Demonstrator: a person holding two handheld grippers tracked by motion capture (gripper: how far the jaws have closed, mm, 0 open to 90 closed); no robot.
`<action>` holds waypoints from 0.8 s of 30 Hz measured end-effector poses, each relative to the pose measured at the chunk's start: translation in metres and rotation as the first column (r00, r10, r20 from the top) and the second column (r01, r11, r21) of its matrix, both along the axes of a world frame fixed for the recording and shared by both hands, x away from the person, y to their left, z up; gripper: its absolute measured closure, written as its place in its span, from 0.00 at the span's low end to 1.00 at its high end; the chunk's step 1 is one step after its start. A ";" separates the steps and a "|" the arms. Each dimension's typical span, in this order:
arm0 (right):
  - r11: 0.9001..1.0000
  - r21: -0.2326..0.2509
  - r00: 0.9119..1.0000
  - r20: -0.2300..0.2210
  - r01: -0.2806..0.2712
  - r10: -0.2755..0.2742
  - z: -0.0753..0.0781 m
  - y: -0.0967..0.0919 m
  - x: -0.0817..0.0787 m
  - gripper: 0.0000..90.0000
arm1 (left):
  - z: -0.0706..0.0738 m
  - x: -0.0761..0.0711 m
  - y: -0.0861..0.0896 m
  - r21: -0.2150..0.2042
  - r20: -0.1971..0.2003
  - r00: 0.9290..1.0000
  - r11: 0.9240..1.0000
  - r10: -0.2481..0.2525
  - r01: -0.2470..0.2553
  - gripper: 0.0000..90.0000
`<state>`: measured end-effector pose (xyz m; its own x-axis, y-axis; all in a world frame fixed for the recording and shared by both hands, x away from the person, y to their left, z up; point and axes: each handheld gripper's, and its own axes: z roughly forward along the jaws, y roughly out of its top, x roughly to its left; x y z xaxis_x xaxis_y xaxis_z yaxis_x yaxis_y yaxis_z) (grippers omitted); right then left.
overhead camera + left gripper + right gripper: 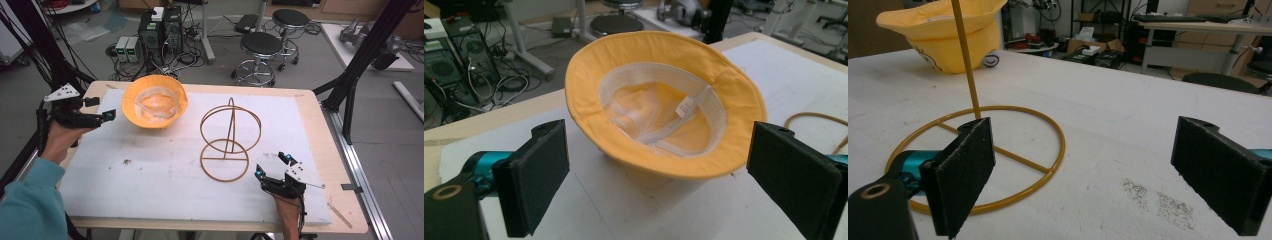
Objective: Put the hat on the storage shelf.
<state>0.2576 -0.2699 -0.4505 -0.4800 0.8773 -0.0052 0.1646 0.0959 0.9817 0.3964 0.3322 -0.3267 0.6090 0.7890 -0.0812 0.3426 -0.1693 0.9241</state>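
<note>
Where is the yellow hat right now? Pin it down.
In the high view the yellow hat lies brim-up at the far left of the white mat, between the open left gripper and the wire stand.

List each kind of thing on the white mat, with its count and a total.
Hat: 1
Wire stand: 1
Total: 2
</note>
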 end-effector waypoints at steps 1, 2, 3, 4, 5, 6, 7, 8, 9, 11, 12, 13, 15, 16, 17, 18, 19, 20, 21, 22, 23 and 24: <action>1.000 -0.002 1.000 0.000 0.001 -0.001 0.000 0.000 0.000 0.10 | 0.002 0.004 -0.001 -0.001 -0.006 1.000 1.000 -0.001 0.001 0.12; 1.000 -0.003 1.000 -0.002 -0.001 0.001 0.000 0.000 0.000 0.10 | 0.005 0.010 -0.001 0.002 -0.010 1.000 1.000 0.000 0.000 0.12; 1.000 -0.003 1.000 -0.001 0.001 -0.001 0.000 0.000 0.000 0.10 | 0.006 0.014 -0.002 -0.003 -0.005 1.000 1.000 0.002 -0.002 0.12; 1.000 -0.003 1.000 0.000 0.000 0.000 0.000 0.000 0.000 0.10 | 0.007 0.018 -0.003 -0.005 -0.014 1.000 1.000 0.004 -0.004 0.12; 1.000 -0.003 1.000 -0.002 -0.001 0.001 0.000 0.000 0.000 0.10 | 0.008 0.023 -0.004 -0.004 -0.018 1.000 1.000 0.006 -0.006 0.12; 1.000 -0.004 1.000 0.000 -0.001 0.001 0.000 0.000 0.000 0.10 | 0.009 0.027 -0.005 0.005 -0.022 1.000 1.000 0.005 -0.004 0.12; 1.000 -0.004 1.000 0.000 -0.001 0.001 0.000 0.000 0.000 0.10 | 0.010 0.031 -0.006 0.005 -0.024 1.000 1.000 0.009 -0.009 0.12; 1.000 -0.006 1.000 0.003 -0.002 0.002 0.000 0.000 0.000 0.10 | 0.010 0.035 -0.007 0.003 -0.025 1.000 1.000 0.010 -0.010 0.12; 1.000 -0.007 1.000 0.003 -0.003 0.003 0.000 0.000 0.000 0.10 | 0.010 0.039 -0.008 0.000 -0.030 0.999 1.000 0.013 -0.013 0.12; 1.000 -0.007 1.000 0.003 -0.002 0.002 0.000 0.000 0.000 0.10 | 0.010 0.043 -0.009 0.000 -0.037 0.999 1.000 0.015 -0.015 0.12; 1.000 -0.007 1.000 0.003 -0.002 0.002 0.000 0.000 0.000 0.10 | 0.009 0.052 -0.010 0.020 -0.052 0.998 1.000 0.020 -0.019 0.12; 1.000 -0.008 1.000 0.004 -0.002 0.002 0.000 0.000 0.000 0.10 | 0.008 0.056 -0.011 0.022 -0.058 0.998 1.000 0.023 -0.021 0.12; 1.000 -0.004 1.000 0.001 0.000 0.000 0.000 0.000 0.000 0.10 | 0.008 0.060 -0.011 0.022 -0.067 0.997 0.999 0.025 -0.024 0.12; 1.000 -0.003 1.000 0.001 0.000 0.000 0.000 0.000 0.000 0.10 | 0.006 0.068 -0.013 0.032 -0.085 0.996 0.999 0.026 -0.023 0.12; 1.000 -0.004 1.000 0.000 0.000 0.000 0.000 0.000 0.000 0.10 | 0.005 0.071 -0.014 0.042 -0.094 0.995 0.999 0.024 -0.020 0.12; 1.000 -0.006 1.000 0.001 0.000 0.000 0.000 0.000 0.000 0.10 | 0.005 0.074 -0.015 0.051 -0.105 0.994 0.999 0.020 -0.015 0.12; 1.000 -0.007 1.000 0.001 0.000 0.000 0.000 0.000 0.000 0.10 | 0.005 0.074 -0.015 0.051 -0.105 0.994 0.999 0.020 -0.015 0.12; 1.000 -0.006 1.000 0.003 -0.001 0.001 0.000 0.000 0.000 0.10 | 0.003 0.081 -0.017 0.060 -0.121 0.993 0.998 0.013 -0.006 0.12; 1.000 -0.006 1.000 0.001 0.000 0.000 0.000 0.000 0.000 0.10 | 0.003 0.084 -0.018 0.058 -0.129 0.992 0.998 0.013 -0.005 0.12; 1.000 -0.005 1.000 0.002 0.002 -0.002 0.000 0.000 0.000 0.10 | 0.001 0.087 -0.019 0.057 -0.139 0.990 0.998 0.012 -0.004 0.12; 1.000 -0.005 1.000 0.000 0.002 -0.002 0.000 0.000 0.000 0.10 | 0.000 0.090 -0.020 0.061 -0.152 0.988 0.998 0.011 -0.002 0.12; 1.000 -0.006 1.000 0.001 0.001 -0.001 0.000 0.000 0.000 0.10 | -0.002 0.093 -0.021 0.068 -0.167 0.986 0.998 0.006 0.005 0.12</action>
